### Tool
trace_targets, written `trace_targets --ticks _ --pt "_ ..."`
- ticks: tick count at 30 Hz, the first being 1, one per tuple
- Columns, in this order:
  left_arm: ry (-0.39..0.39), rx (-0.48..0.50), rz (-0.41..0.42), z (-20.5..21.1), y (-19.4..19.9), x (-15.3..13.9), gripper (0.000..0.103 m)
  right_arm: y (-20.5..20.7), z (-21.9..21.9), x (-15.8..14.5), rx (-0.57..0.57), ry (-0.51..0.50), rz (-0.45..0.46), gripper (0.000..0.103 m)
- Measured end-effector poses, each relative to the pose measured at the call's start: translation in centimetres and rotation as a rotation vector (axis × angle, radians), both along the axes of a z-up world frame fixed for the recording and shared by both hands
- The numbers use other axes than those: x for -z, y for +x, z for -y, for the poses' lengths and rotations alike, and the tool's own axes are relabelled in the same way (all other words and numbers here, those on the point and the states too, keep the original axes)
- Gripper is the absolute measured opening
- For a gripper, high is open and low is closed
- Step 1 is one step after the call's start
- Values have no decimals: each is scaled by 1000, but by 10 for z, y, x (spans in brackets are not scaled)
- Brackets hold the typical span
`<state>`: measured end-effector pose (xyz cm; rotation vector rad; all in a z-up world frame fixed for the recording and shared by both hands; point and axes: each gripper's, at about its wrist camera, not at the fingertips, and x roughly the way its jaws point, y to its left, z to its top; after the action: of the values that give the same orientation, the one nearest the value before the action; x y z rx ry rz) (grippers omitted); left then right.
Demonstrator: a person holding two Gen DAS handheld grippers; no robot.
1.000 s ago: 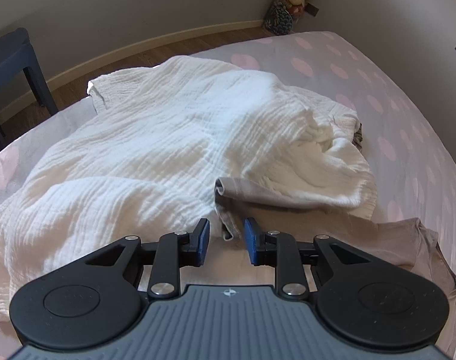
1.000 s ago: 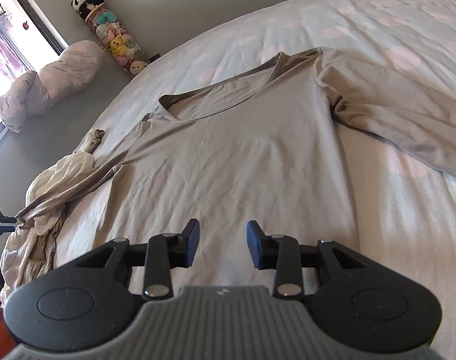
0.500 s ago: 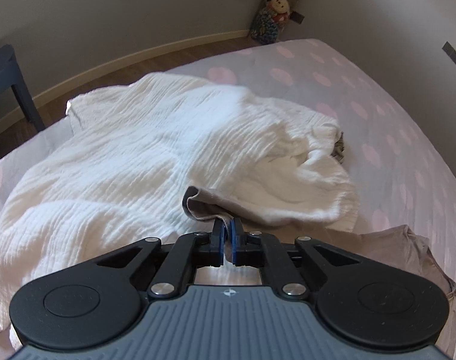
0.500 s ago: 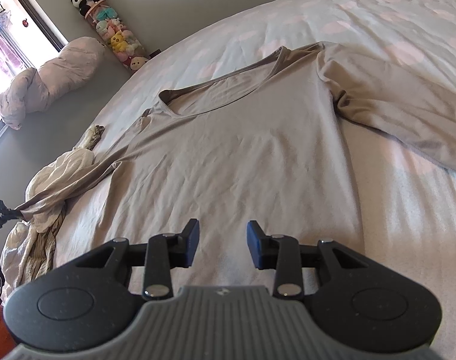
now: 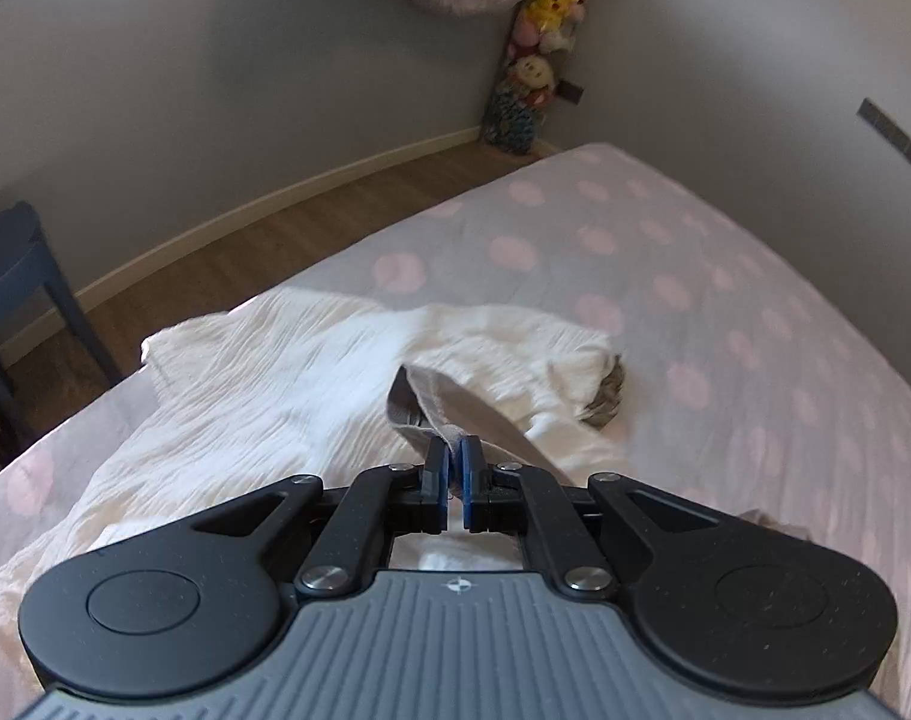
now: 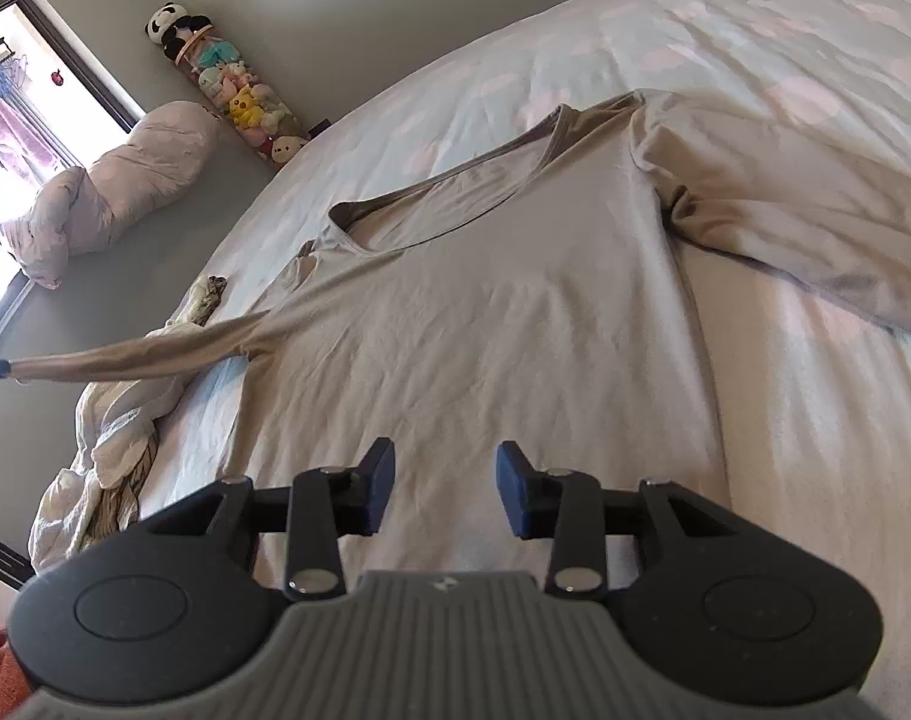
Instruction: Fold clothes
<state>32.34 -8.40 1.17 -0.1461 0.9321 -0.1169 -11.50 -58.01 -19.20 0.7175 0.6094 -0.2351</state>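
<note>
Left wrist view: left gripper (image 5: 454, 461) jaws pinch the beige shirt's sleeve cuff (image 5: 422, 405); right gripper (image 6: 445, 483) jaws gape above the shirt hem (image 6: 455, 516).

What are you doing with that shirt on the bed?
A person is folding clothes with a hand-held gripper in each hand. The left gripper is shut on the sleeve of the tan shirt, holding it stretched out above the white cloth. The right gripper is open and hovers over the shirt's bottom edge. The shirt lies flat on the bed, not folded yet.
</note>
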Motion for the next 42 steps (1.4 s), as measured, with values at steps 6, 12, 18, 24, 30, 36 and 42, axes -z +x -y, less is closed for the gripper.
trace_targets --ticks 6,12,18,24,30,36,42 --pt "60 -62 -83 -19 -2 52 2 -2 1 -2 -5 6 22 43" --pt "42 -62 -101 -34 -5 80 2 9 -11 -9 -60 -78 -15 43" --pt "43 21 -119 -44 -6 88 11 60 -56 -24 -292 -301 -109 39" --pt "42 128 -43 -53 8 72 25 136 -92 -34 -474 -371 -101 38" --pt "99 293 19 -36 29 77 42 221 -102 -47 -581 -492 -115 38" --pt "70 427 16 -26 42 103 42 303 -85 -52 -612 -644 -157 37" --pt "17 522 12 -25 43 121 42 365 -36 -48 -523 -667 -199 37"
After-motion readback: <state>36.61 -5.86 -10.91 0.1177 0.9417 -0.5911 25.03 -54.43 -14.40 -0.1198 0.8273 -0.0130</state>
